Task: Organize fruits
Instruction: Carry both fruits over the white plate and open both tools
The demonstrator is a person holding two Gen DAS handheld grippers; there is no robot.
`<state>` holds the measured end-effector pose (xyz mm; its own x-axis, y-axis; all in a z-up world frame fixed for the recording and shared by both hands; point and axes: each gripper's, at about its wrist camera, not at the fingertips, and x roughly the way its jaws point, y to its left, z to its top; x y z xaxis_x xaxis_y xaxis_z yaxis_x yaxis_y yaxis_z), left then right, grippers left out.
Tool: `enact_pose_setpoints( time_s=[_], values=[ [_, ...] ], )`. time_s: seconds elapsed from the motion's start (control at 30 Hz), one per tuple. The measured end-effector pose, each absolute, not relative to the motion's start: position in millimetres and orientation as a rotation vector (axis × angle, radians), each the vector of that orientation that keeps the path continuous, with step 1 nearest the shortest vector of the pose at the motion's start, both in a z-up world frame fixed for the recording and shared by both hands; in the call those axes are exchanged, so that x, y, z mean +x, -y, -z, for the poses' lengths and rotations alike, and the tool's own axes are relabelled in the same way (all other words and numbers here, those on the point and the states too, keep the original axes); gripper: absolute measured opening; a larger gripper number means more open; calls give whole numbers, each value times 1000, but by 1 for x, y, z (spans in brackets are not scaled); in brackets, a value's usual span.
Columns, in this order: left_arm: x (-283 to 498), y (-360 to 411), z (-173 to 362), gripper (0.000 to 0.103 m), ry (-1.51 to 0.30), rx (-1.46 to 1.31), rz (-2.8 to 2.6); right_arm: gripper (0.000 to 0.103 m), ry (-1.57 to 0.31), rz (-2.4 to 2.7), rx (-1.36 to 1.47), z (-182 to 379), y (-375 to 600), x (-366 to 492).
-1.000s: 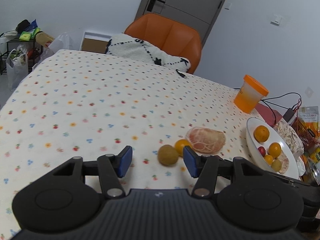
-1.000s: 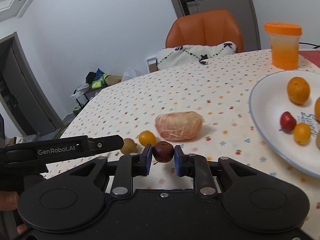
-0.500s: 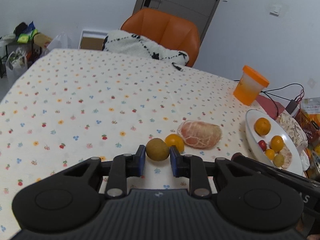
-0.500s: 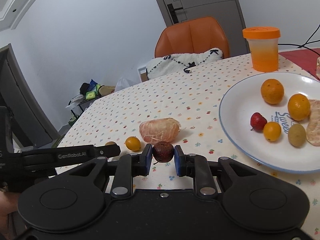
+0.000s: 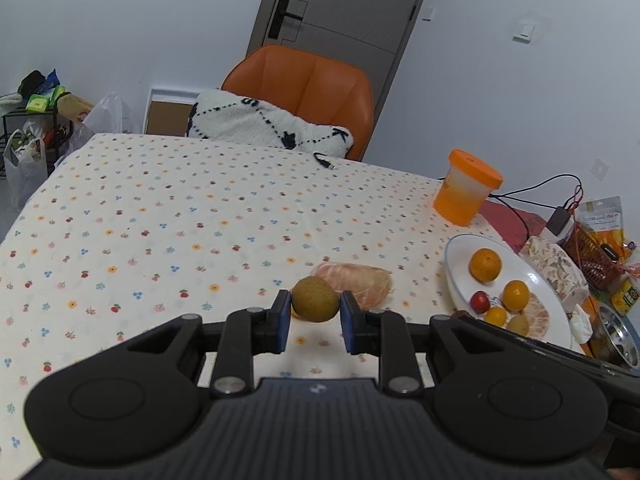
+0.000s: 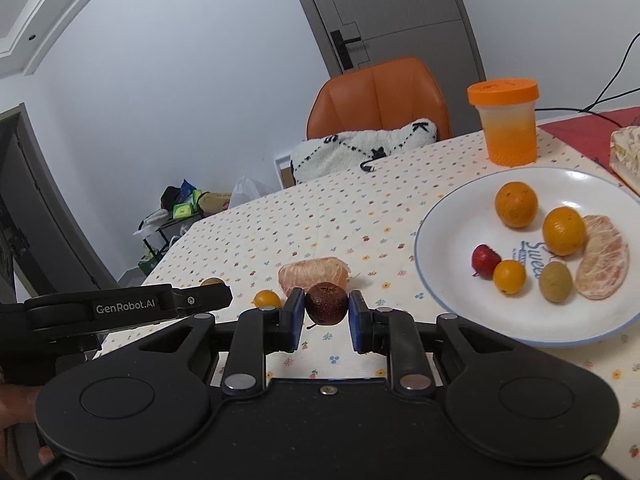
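Note:
My left gripper [image 5: 314, 309] is shut on a round brown-green fruit [image 5: 314, 299], held a little above the flowered tablecloth. Just behind it lies a peeled pomelo piece [image 5: 356, 280]. My right gripper [image 6: 326, 309] is shut on a dark red-brown fruit [image 6: 326, 304], left of the white plate [image 6: 452, 236]. The plate holds two oranges, a small orange fruit, a red fruit, a green-brown fruit and a pomelo slice. A small orange [image 6: 267, 299] and the pomelo piece [image 6: 314, 273] rest on the cloth ahead of the right gripper. The left gripper [image 6: 208, 295] shows at the left.
An orange-lidded cup [image 5: 466, 194] stands behind the white plate [image 5: 456, 276]. Cables, a patterned box [image 5: 554, 266] and snack packets crowd the right edge. An orange chair [image 5: 304, 80] with a white cushion sits at the table's far side.
The left gripper went from open to shut on the brown-green fruit and rose with it. The right gripper carried the dark fruit closer to the plate.

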<state>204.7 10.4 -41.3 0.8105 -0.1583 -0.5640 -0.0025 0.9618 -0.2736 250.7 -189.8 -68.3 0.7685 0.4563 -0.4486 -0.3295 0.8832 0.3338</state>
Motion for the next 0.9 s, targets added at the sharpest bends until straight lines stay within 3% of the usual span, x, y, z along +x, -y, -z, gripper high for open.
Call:
enact_pose_setpoints(
  time_s=[0.9],
  values=[
    [190, 56, 18, 24, -575, -215, 188, 22, -471, -347, 286, 54, 255, 221]
  ],
)
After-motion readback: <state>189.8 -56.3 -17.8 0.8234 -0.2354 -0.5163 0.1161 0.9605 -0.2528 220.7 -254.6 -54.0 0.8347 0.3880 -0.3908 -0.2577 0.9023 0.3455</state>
